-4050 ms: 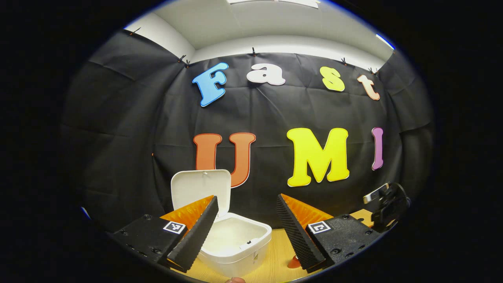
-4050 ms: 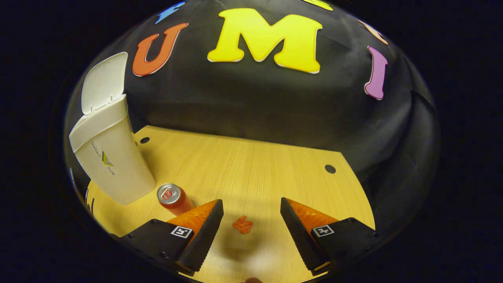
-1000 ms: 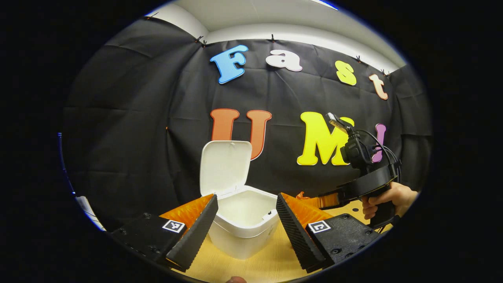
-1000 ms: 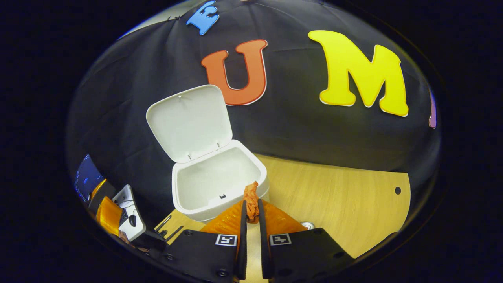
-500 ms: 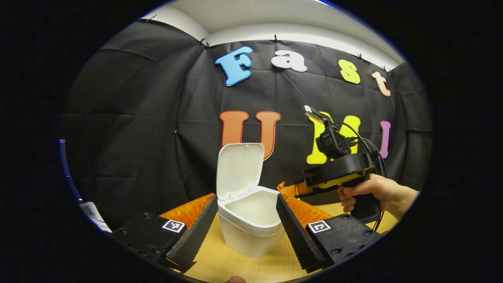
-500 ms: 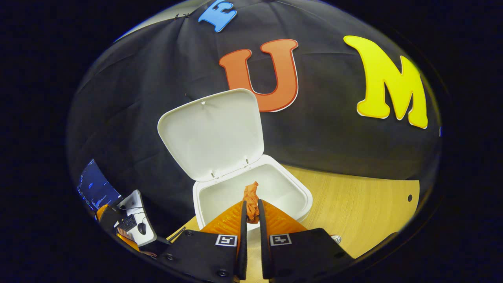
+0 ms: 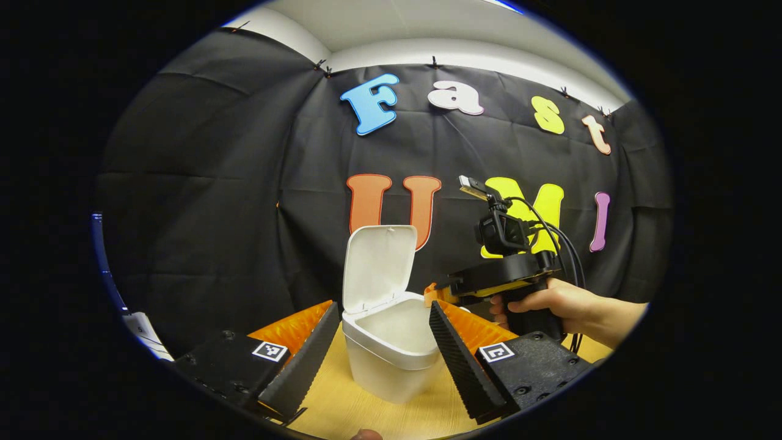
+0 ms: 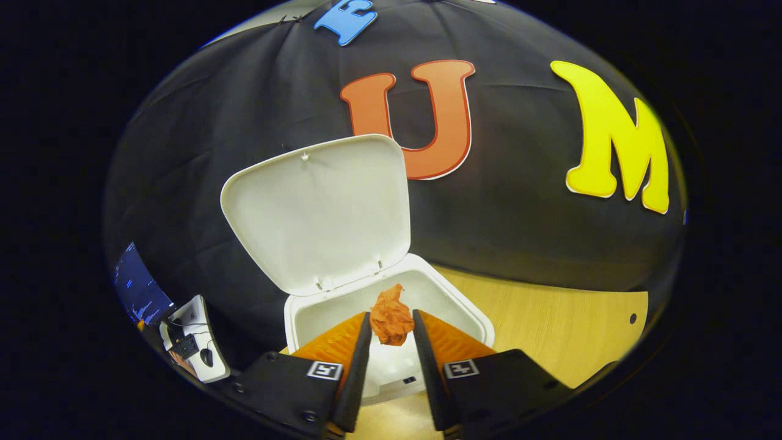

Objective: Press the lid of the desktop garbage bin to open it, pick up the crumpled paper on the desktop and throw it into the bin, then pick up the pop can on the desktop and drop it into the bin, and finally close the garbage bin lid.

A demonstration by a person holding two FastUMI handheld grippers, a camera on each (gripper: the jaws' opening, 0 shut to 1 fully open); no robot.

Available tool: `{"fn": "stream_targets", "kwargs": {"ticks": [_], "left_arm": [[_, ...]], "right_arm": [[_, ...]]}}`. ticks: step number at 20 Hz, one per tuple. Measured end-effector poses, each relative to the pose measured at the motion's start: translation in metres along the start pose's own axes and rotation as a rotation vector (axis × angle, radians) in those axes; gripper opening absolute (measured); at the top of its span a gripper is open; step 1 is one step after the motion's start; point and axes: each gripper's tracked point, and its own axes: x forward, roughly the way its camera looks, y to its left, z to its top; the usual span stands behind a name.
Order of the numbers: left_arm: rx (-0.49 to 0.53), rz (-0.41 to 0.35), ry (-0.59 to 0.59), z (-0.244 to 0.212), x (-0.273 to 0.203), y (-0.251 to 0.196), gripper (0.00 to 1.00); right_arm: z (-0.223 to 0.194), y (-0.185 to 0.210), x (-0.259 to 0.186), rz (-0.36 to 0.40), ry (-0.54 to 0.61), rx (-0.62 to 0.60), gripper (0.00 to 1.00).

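The crumpled paper (image 8: 391, 319) is seen between the right hand-held gripper (image 8: 391, 342) fingers, which have been parted since half a second ago, directly over the open bin (image 8: 342, 308); release is judged under way. The left hand-held gripper (image 7: 382, 348) is held spread apart before the bin above the tabletop (image 8: 550, 330).

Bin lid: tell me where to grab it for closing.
Probably best to grip the lid by its free top edge, farthest from the hinges on the bin. It stands upright and open, so come down from above, one finger on each face.
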Motion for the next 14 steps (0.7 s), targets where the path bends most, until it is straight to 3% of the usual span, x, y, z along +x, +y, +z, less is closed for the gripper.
{"fn": "stream_targets", "kwargs": {"ticks": [2, 4, 9, 12, 14], "left_arm": [[-0.009, 0.0, 0.006, -0.002, 0.0, -0.003, 0.98], [-0.013, 0.001, 0.009, -0.003, 0.0, -0.004, 0.98], [0.036, 0.01, 0.024, -0.014, 0.005, -0.013, 0.98], [0.035, -0.017, 0.038, -0.02, 0.01, -0.03, 0.98], [0.037, -0.036, 0.04, -0.023, 0.015, -0.043, 0.98]], "right_arm": [[0.0, -0.002, -0.003, 0.001, 0.005, 0.006, 0.74], [0.003, -0.006, -0.005, -0.005, -0.007, 0.016, 0.89], [0.013, -0.035, -0.028, -0.068, -0.073, 0.0, 0.95], [0.025, -0.057, -0.052, -0.127, -0.15, -0.026, 0.92], [0.032, -0.072, -0.073, -0.164, -0.201, -0.038, 0.95]]}}
